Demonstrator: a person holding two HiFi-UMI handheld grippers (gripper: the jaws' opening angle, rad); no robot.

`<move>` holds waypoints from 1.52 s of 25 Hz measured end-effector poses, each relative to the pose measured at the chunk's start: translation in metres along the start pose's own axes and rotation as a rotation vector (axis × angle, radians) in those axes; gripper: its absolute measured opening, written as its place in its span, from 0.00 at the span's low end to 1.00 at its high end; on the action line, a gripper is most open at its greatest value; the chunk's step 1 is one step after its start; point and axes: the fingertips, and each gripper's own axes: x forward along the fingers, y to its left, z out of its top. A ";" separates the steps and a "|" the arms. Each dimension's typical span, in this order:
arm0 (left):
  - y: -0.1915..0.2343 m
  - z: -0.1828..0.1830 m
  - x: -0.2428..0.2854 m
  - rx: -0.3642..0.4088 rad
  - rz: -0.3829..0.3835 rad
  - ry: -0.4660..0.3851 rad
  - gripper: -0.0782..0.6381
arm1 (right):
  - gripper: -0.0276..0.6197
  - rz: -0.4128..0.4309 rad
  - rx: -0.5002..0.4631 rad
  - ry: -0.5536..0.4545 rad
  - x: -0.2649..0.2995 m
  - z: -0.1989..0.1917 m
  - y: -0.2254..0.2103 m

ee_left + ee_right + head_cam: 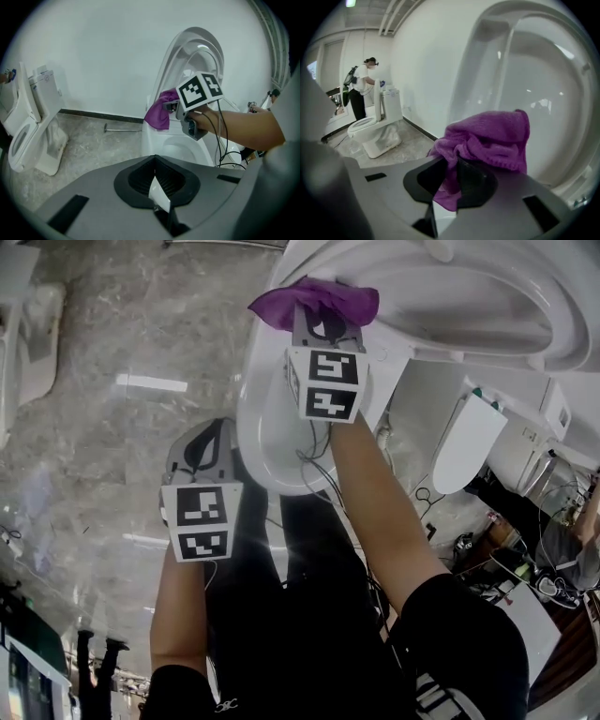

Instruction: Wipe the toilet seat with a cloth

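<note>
The cloth (487, 140), purple and bunched, is clamped in the right gripper (450, 187). The jaws are closed on its lower fold, and the rest is heaped over their tips. The cloth is held up before the raised seat (543, 93), near the seat's left edge. Whether cloth and seat touch cannot be told. In the head view the cloth (314, 301) is seen above the bowl rim (253, 418), with the right gripper (326, 329) over the bowl's opening.

The left gripper (157, 187) is closed, jaw against jaw, with nothing held. It is kept low and to the left of the toilet, well apart from the right gripper (171, 105), over marbled floor (112, 456) in the head view (208, 442).

A broad stretch of floor (93, 140) is left between the toilet and a second toilet (28, 131) at the far left. That stretch is bounded at the back by a white wall (103, 56), at whose dark foot a thin rod (123, 127) lies.

The right side is hemmed in. A loose white lid (464, 442) leans just beside the bowl, and cables (427, 498) are strewn near it.

A person (361, 89) is seen bent over the second toilet (375, 126).
</note>
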 end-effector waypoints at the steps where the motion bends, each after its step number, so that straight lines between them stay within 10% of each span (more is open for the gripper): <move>1: 0.001 0.000 0.001 0.000 0.003 0.002 0.12 | 0.14 -0.013 0.025 0.020 0.009 -0.004 -0.007; 14: -0.013 0.005 0.011 0.014 0.014 0.015 0.12 | 0.14 0.055 -0.002 0.234 0.048 -0.080 -0.032; 23: -0.060 0.013 0.030 0.069 -0.025 0.024 0.12 | 0.14 -0.075 0.110 0.277 0.005 -0.126 -0.126; 29: -0.099 0.020 0.036 0.133 -0.041 0.021 0.12 | 0.14 -0.218 0.280 0.200 -0.060 -0.138 -0.202; 38: -0.169 0.067 0.018 0.242 0.004 -0.049 0.12 | 0.14 -0.166 0.339 0.036 -0.175 -0.106 -0.225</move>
